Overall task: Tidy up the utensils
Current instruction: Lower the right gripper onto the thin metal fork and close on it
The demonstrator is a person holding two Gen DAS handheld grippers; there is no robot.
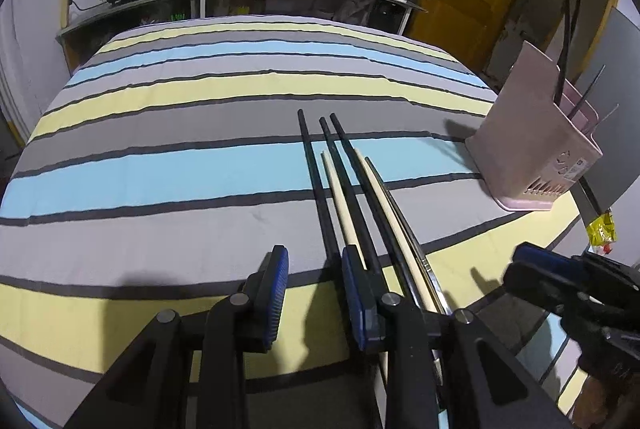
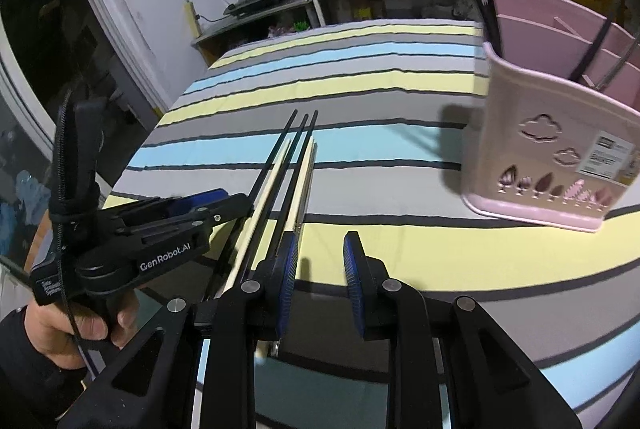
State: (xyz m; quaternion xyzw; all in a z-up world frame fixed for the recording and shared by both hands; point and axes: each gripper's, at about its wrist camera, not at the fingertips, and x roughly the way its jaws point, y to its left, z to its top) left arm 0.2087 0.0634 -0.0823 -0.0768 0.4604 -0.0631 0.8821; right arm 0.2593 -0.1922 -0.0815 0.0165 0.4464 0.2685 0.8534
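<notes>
With both the left gripper (image 1: 314, 293) and right gripper (image 2: 322, 281) spread and empty, the chopsticks (image 1: 352, 197) lie bundled between them on the striped cloth (image 1: 160, 181) — best to pinch one pair cleanly; the pink holder (image 2: 552, 157) waits ahead-right.

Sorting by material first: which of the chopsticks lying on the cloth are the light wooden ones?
The two pale wooden chopsticks, interleaved among the black chopsticks; every other stick in that row is dark.
</notes>
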